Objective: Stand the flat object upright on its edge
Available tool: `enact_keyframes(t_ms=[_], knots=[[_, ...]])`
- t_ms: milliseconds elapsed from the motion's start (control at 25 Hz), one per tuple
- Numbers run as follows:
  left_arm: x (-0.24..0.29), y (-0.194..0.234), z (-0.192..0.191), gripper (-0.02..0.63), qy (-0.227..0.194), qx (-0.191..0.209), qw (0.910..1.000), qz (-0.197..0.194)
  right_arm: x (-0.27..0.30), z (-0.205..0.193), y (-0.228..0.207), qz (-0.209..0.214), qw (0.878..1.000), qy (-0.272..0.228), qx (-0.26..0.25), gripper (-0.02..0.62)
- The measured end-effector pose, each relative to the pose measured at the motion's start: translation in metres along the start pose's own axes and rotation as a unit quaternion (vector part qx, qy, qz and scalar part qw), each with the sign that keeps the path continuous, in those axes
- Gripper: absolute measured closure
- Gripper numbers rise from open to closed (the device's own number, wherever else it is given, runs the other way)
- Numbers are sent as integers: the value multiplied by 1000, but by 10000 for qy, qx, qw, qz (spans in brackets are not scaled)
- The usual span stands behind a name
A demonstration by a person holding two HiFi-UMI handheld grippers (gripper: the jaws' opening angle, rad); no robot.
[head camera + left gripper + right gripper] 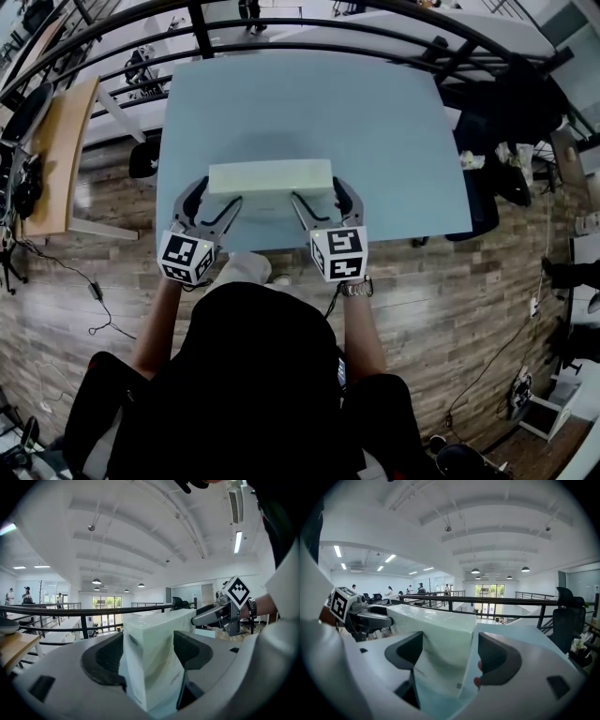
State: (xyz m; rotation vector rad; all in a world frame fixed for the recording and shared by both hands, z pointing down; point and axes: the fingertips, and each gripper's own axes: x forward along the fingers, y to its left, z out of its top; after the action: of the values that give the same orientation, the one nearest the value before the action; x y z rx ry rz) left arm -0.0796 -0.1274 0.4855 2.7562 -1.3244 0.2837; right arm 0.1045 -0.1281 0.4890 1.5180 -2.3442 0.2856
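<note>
A pale green flat box [270,176] stands on its long edge near the front of the light blue table [375,122]. My left gripper [217,193] holds its left end. In the left gripper view both pads press the box [154,667], so the left gripper [148,648] is shut on it. My right gripper [317,192] straddles the right end. In the right gripper view the box [436,634] lies against the left pad, and a strip of table shows before the right pad, so the right gripper [450,656] is open.
A black railing [281,47] runs behind the table's far edge. A wooden desk [56,150] stands off to the left and a dark chair [483,187] off to the right. Wood flooring with cables surrounds the table.
</note>
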Motion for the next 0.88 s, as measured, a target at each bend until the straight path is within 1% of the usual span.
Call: enact_keyframes(t_ms=[240,480,600,800,880], knots=[[-6,5,3,268,-24,-66,9999,123,-7,4,-3,-42,9999,-104,72,232],[-20,5,-2,268,13,-145,9995,268,-20,2,-8,-66,9992,-239,313,232],[-26,5,-5,268,24,-176,9993,337,-26,-2,-7,-85,9990,-257,356,232],[-33,4,-2,272,-63,-243,9987,435,-37,-5,-7,-166,9982,-326,465,233],[-35,4,1,327,-131,-254,9984,484,-43,-5,-7,-181,9977,-373,536,233]])
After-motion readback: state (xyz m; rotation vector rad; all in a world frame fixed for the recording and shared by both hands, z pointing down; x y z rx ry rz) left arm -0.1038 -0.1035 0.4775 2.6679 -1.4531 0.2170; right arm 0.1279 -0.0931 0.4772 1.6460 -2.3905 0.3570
